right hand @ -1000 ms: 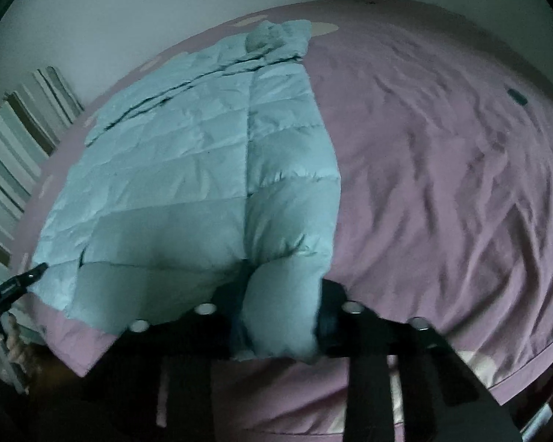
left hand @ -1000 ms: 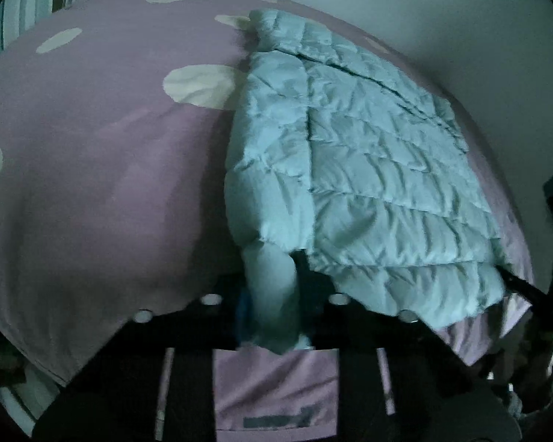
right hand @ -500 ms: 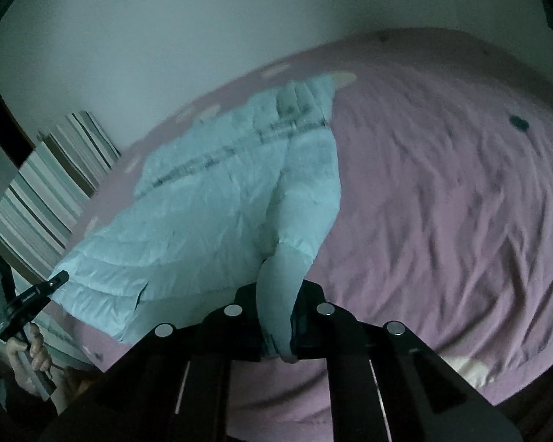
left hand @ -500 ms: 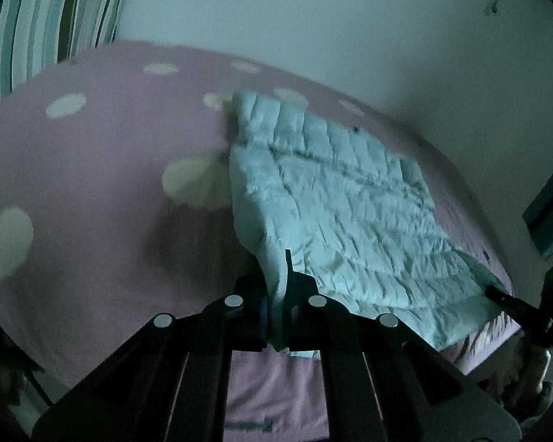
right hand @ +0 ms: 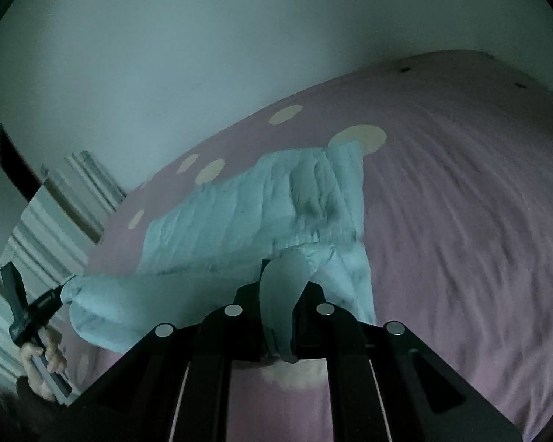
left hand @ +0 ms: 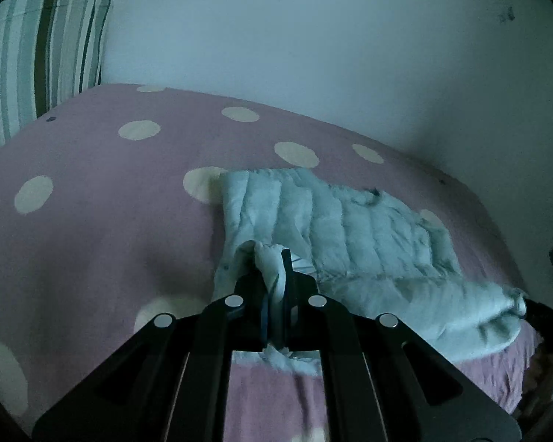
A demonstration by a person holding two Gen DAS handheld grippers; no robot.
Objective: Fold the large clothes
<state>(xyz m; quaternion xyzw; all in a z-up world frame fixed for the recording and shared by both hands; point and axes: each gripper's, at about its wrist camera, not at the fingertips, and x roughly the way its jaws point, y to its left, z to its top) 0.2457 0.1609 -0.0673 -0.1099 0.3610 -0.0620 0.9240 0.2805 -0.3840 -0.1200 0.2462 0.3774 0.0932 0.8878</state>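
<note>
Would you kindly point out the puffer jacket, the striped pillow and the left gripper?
puffer jacket [left hand: 350, 221], left wrist view, quilted upper panel.
striped pillow [left hand: 44, 55], left wrist view, its front face.
left gripper [left hand: 274, 280], left wrist view, fingertips pinching the jacket hem.

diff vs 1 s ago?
Both grippers, left gripper and right gripper, clamped tighter on the near hem of the puffer jacket and carried it up and over toward the collar. The far half stayed flat on the bedspread.
</note>
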